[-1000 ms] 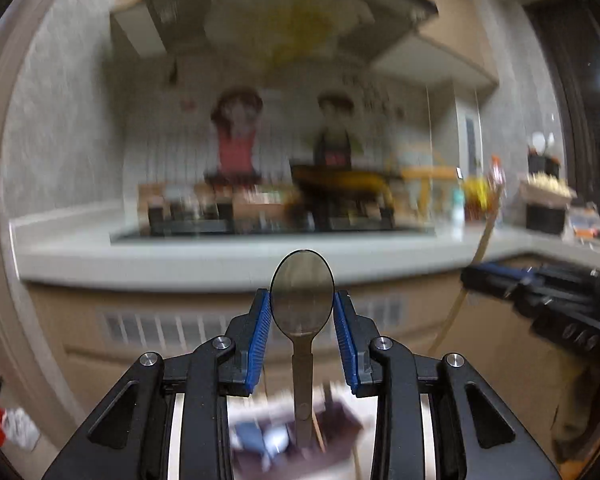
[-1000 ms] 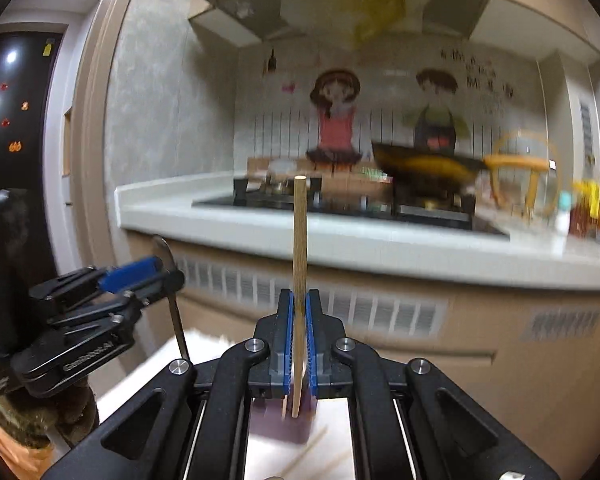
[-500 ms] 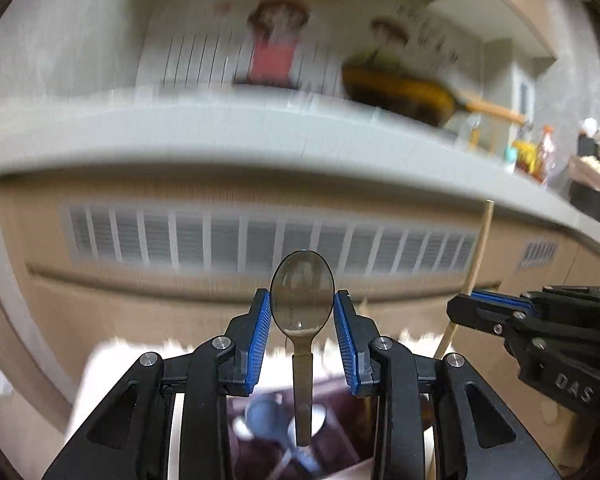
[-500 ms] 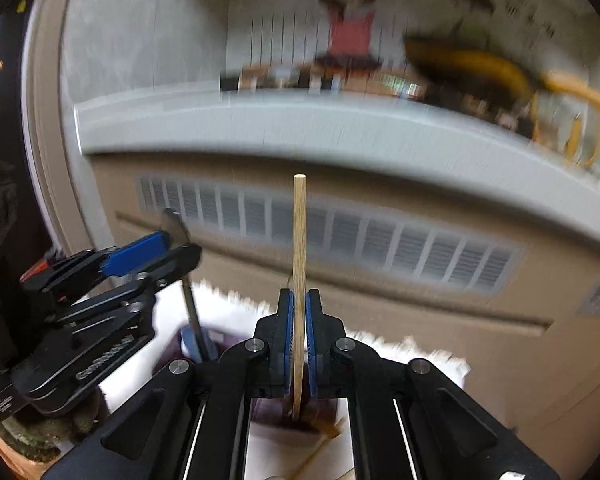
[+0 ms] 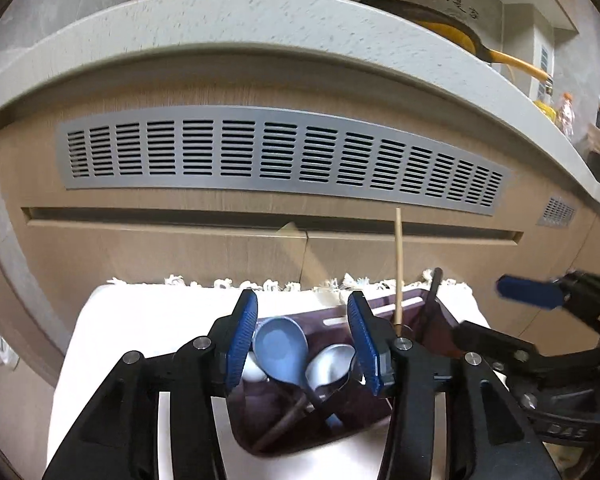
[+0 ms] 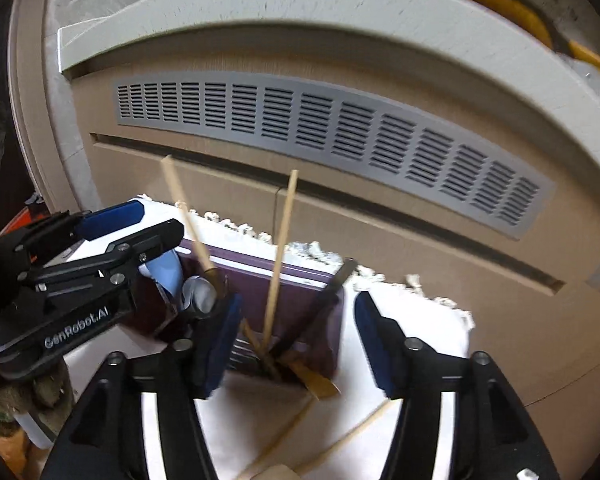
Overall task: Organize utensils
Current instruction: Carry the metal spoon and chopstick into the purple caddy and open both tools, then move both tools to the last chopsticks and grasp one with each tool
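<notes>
A purple utensil holder (image 5: 324,312) stands on a white cloth (image 5: 140,320). My left gripper (image 5: 302,308) hovers over its left part with its jaws opening and nothing pressed between the pads. Below it a metal spoon (image 5: 332,364) rests beside a blue spoon (image 5: 280,344). My right gripper (image 6: 298,304) is also opening over the holder's (image 6: 300,280) right part. A wooden chopstick (image 6: 282,248) stands free between its pads, leaning in the holder. A second chopstick (image 6: 188,216) and a black handle (image 6: 328,296) lean there too.
Loose chopsticks (image 6: 340,440) and a flat wooden piece (image 6: 316,384) lie on the cloth in front of the holder. Behind the table rises a wooden cabinet front with a grey vent grille (image 5: 280,152) under a pale countertop. The two grippers work close side by side.
Both grippers came down from counter height to the holder. The left let go of the metal spoon, which now lies in the holder. The right released the chopstick, which now stands in it.
</notes>
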The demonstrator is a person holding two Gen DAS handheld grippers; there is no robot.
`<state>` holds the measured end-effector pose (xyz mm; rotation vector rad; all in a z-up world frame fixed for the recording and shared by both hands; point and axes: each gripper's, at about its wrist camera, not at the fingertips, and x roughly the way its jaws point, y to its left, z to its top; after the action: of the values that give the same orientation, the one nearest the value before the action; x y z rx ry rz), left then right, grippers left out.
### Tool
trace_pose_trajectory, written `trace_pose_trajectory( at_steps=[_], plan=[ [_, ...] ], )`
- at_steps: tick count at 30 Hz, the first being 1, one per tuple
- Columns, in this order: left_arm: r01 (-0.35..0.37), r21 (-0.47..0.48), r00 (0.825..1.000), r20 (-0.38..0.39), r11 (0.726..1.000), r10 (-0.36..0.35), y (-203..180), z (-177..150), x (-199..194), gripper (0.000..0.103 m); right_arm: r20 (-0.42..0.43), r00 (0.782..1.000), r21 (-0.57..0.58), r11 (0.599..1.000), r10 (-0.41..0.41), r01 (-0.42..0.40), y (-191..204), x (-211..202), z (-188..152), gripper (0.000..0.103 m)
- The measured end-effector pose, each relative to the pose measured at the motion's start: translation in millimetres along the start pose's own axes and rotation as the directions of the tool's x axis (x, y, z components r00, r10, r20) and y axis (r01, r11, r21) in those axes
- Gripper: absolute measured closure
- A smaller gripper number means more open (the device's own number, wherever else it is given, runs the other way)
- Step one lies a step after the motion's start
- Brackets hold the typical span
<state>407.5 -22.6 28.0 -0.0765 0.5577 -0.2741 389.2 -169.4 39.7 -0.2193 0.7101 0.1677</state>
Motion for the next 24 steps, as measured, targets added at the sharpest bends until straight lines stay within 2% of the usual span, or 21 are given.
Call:
trace_pose_trajectory(
  at_steps=[3, 4, 7, 10, 14, 16, 18, 21, 24],
  plan=[
    [0.021, 0.007, 1.000, 0.006, 1.000, -0.021, -4.4, -1.1, -12.4, 0.051, 0.049, 0.996, -0.017, 0.997, -0.077, 0.078, -3.6, -23.4, -17.8, 0.019],
    [0.030, 0.008, 1.000, 0.004, 1.000, -0.030, -6.3, -2.7, -16.3, 0.046, 0.063, 0.993, -0.018, 0.994, -0.104, 0.105, -5.3, -31.5, -26.9, 0.017],
    [0.056, 0.015, 0.998, -0.004, 0.998, -0.056, -13.2, -10.7, -29.4, 0.043, 0.065, 0.986, -0.001, 0.989, -0.151, 0.151, -17.4, -47.6, -51.7, 0.011],
    [0.082, 0.035, 0.996, -0.021, 0.996, -0.081, -23.0, -24.2, -40.4, 0.041, 0.020, 0.986, 0.054, 0.985, -0.163, 0.162, -32.2, -45.8, -73.2, 0.007],
    [0.120, 0.081, 0.990, -0.086, 0.989, -0.113, -40.1, -49.4, -44.6, 0.037, -0.127, 0.987, 0.188, 0.974, -0.102, 0.125, -57.7, -15.9, -104.3, 0.008],
    [0.121, 0.139, 0.986, -0.130, 0.983, -0.103, -51.0, -66.2, -43.6, 0.036, -0.176, 0.982, 0.255, 0.961, -0.065, 0.110, -65.3, 1.3, -116.2, 0.025],
    [0.102, 0.197, 0.985, -0.158, 0.975, -0.071, -59.2, -81.3, -42.8, 0.036, -0.224, 0.974, 0.302, 0.949, -0.024, 0.092, -67.0, 19.9, -121.6, 0.054],
    [0.092, 0.247, 0.981, -0.189, 0.965, -0.045, -64.8, -97.3, -42.0, 0.036, -0.277, 0.960, 0.360, 0.930, 0.028, 0.077, -63.7, 47.5, -124.2, 0.070],
    [0.098, 0.245, 0.977, -0.206, 0.965, -0.047, -62.8, -103.1, -42.2, 0.036, -0.296, 0.955, 0.360, 0.927, 0.005, 0.107, -56.0, 64.0, -121.9, 0.074]
  ],
)
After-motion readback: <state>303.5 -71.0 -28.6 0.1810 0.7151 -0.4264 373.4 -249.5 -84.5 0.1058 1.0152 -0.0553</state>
